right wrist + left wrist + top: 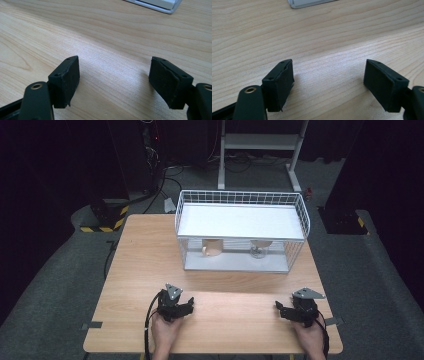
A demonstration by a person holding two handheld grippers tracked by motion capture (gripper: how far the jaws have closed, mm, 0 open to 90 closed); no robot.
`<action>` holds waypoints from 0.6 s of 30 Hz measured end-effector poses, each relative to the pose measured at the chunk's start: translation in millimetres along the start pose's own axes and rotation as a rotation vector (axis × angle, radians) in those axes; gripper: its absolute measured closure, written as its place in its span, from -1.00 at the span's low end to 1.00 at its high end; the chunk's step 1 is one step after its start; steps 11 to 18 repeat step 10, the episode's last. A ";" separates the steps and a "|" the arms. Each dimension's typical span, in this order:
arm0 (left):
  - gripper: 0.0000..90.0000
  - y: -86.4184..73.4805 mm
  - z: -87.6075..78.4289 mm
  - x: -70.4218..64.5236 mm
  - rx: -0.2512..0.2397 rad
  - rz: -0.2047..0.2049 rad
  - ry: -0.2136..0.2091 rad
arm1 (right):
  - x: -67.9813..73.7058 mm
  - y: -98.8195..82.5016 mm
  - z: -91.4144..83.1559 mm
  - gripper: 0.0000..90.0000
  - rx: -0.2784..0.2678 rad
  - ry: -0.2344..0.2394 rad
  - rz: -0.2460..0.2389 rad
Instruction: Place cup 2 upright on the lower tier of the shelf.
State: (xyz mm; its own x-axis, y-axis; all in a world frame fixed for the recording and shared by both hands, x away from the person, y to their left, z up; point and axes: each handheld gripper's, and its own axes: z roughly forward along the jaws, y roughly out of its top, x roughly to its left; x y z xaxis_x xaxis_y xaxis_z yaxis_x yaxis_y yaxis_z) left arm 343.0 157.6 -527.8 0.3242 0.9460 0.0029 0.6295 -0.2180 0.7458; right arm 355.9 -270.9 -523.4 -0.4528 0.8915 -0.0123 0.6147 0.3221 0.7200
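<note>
L gripper (186,306) and R gripper (283,310) rest low in frame on the table (145,260), jaws apart, nothing btwn them. Cup (212,247) and glass (258,249) sit up-frame under the wire rack (240,215); cup lies nearer the L, glass nearer the R.

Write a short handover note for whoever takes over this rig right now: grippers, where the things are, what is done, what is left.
Left gripper: open, nothing between the jaws, low over the near part of the table.
Right gripper: open, holding nothing, near the table's right front corner.
Things: a white wire rack stands at the far side; on its lower level a cup-like thing at left and a clear stemmed glass at right.
Done: nothing has been picked up.
Left: probably reaching in for those two pieces.
</note>
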 end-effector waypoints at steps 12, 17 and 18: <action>-0.47 0.0 0.1 -0.6 0.000 -0.006 0.004 | -0.1 0.4 0.2 -0.45 0.001 0.000 0.003; -0.47 0.0 0.1 -0.6 0.000 -0.006 0.004 | -0.1 0.4 0.2 -0.45 0.001 0.000 0.003; -0.47 0.0 0.1 -0.6 0.000 -0.006 0.004 | -0.1 0.4 0.2 -0.45 0.001 0.000 0.003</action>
